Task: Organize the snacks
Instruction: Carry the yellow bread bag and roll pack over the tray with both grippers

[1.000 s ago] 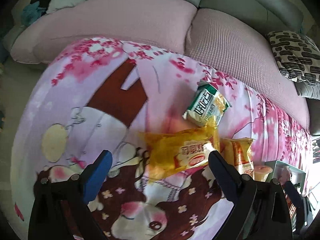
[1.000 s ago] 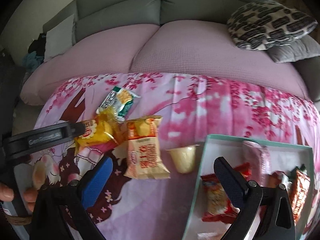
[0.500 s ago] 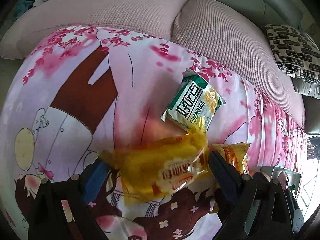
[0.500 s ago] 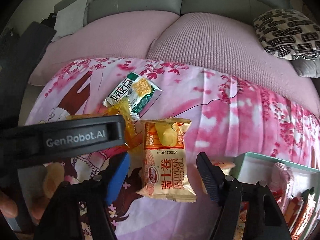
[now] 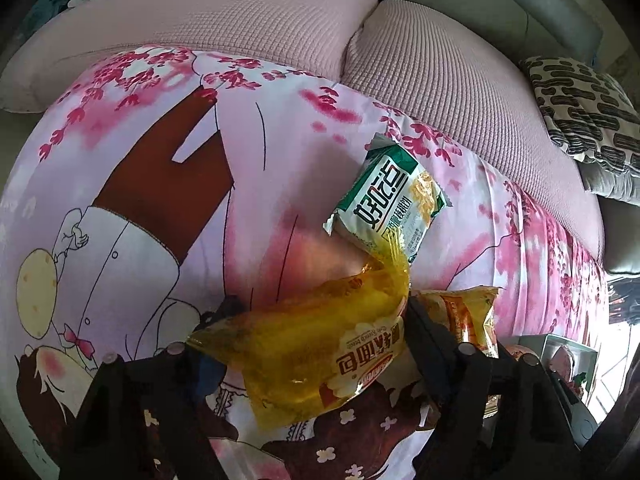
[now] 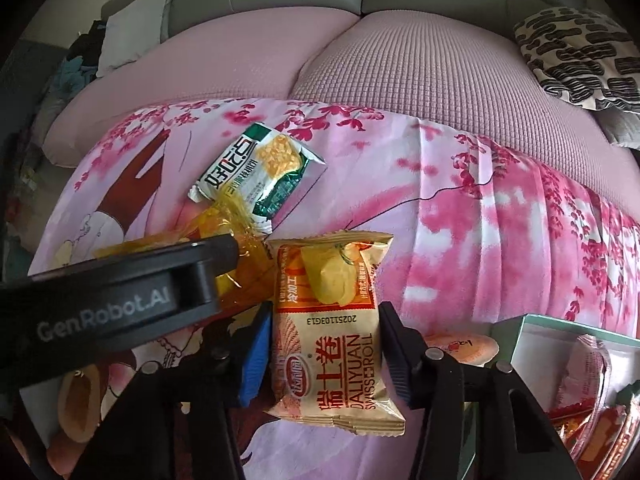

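On the pink cartoon-print cloth (image 5: 120, 184) lies a yellow bread pack (image 5: 320, 344). My left gripper (image 5: 310, 346) points down over it, its jaws closing with both fingers against the pack's ends. A beige Swiss roll pack (image 6: 326, 364) lies just right of it. My right gripper (image 6: 324, 360) has that pack between its blue pads (image 6: 254, 364), the jaws closing and pressing its sides. The left gripper's black finger (image 6: 120, 300) crosses the right wrist view. A green-and-white snack pack (image 5: 388, 204) (image 6: 256, 172) lies behind, touching the yellow pack's far end.
A pale green box (image 6: 520, 332) with several snacks inside stands at the right, an orange jelly cup (image 6: 460, 350) just left of it. Behind the cloth runs a pink sofa seat (image 6: 400, 72) with a black-and-white patterned pillow (image 6: 580, 60).
Both grippers came down onto the cloth. The left jaws narrowed onto the yellow bread pack, and the right jaws narrowed from wide apart onto the Swiss roll pack.
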Available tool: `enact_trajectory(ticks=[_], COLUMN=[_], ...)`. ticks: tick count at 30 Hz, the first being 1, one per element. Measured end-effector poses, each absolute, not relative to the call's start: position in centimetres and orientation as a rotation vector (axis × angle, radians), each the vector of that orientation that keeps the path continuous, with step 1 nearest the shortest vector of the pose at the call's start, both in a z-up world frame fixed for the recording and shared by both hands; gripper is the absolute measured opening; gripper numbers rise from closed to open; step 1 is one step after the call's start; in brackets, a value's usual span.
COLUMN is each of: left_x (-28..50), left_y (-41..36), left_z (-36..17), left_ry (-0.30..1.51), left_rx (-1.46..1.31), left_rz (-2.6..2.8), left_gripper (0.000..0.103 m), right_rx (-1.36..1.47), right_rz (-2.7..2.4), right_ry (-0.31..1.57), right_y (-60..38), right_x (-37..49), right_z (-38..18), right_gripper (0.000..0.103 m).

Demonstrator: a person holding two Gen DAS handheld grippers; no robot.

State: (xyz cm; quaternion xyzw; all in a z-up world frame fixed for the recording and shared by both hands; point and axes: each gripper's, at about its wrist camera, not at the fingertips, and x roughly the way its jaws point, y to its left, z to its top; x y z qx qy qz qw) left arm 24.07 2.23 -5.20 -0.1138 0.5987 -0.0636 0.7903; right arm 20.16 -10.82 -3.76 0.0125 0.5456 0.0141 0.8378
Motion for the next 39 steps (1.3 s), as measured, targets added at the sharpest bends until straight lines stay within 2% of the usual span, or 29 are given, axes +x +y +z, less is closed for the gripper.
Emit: enact_trajectory(ticks=[3,8,39], left_x=[23.5,22.6,13.9], left_y=[2.5,3.2,3.3], left_z=[-5.0,-4.4,0.3], left_ry=[1.285,1.277,1.211], left_rx=[-0.258,-0.294,-0.366], left_rz=[-0.133,-0.117,-0.104], left_gripper=[0.078,0.077,0.076], right_rx=[0.034,0.047,0.11], right_rz=[0.026,0.024,-0.053], right_ry=[1.154,1.145,1.054], right_y=[-10.9,-10.9,-11.8], right_x=[20.1,19.5,7.6], right_z=[-3.7,-3.3,2.8], right_gripper=[0.044,0.041,0.041])
